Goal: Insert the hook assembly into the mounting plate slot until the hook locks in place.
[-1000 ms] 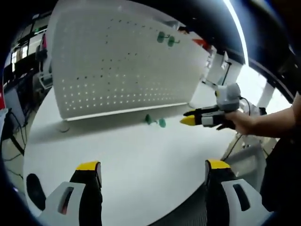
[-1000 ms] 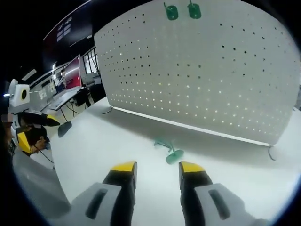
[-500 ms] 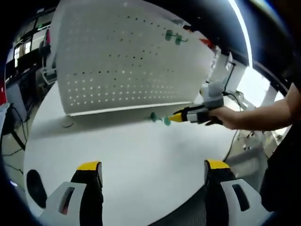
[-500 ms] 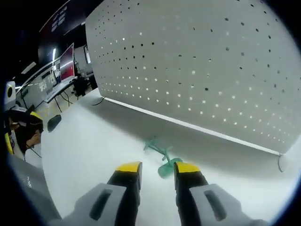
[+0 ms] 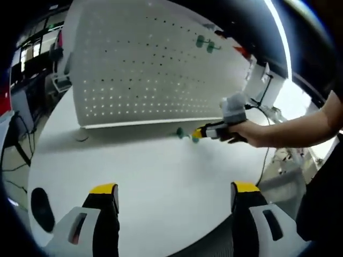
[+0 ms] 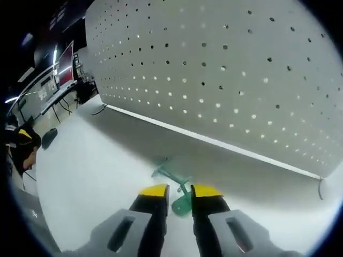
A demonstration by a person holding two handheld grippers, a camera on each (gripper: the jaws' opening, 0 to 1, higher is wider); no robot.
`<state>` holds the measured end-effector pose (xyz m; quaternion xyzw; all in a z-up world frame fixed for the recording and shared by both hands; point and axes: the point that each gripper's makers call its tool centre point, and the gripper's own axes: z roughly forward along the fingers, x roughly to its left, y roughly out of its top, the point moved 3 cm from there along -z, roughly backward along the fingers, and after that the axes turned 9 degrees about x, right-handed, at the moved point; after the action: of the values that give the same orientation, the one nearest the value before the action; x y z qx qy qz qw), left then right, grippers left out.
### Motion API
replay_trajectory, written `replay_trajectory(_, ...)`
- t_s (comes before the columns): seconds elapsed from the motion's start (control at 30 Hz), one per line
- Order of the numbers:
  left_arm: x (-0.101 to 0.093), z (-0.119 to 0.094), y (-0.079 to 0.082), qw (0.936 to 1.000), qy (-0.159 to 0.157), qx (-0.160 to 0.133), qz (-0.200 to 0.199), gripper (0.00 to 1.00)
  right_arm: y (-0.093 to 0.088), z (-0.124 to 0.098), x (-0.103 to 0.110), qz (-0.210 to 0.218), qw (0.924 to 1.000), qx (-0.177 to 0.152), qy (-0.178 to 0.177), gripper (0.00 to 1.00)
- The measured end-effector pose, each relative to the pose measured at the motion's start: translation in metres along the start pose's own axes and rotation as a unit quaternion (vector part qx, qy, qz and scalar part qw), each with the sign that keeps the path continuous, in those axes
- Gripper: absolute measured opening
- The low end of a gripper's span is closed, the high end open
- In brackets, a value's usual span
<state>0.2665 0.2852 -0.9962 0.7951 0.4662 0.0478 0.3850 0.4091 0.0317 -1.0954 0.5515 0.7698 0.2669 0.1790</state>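
A green plastic hook (image 6: 177,190), thin-stemmed with a round disc at its near end, lies on the smooth white table (image 6: 96,176) just in front of the pegboard's lower edge. The right gripper (image 6: 179,191), yellow-tipped with black and grey jaws, has its tips at either side of the hook's stem, the jaws narrowed to a slim gap; whether they are touching the hook cannot be told. In the left gripper view the same gripper (image 5: 199,133) reaches to the hook (image 5: 185,134) from the right, held in a person's hand (image 5: 244,132).

The pegboard (image 6: 225,75) is a white sheet dotted with regular rows of small round holes, standing nearly upright on the table behind the hook. Two more green hooks (image 5: 205,44) sit high on the pegboard near its upper right corner.

The left gripper (image 5: 171,190) hangs over the table's near edge, well apart from the hook, its yellow-tipped jaws spread wide with nothing between them. A flat black oval (image 5: 40,206) lies on the table by that gripper's left jaw.
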Motion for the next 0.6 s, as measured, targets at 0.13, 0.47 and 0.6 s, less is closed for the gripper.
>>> replay_trajectory(0.13,0.0042,-0.0002,-0.0015,1.0,0.005,0.0,-0.008,0.87,0.0039,0.004,-0.003,0.001,1.0,0.003,-0.004,0.1)
replay_trajectory(0.47,0.0009,0.0024,-0.0007,0.9999,-0.002,-0.002,-0.011,0.85,0.0062,0.0003,-0.0052,0.0,0.9999,0.008,-0.006,0.02)
replay_trajectory(0.6,-0.0005,0.0023,0.0014,1.0,-0.004,-0.003,-0.007,0.84,0.0067,-0.0048,-0.0078,-0.001,1.0,0.0,-0.006,0.0)
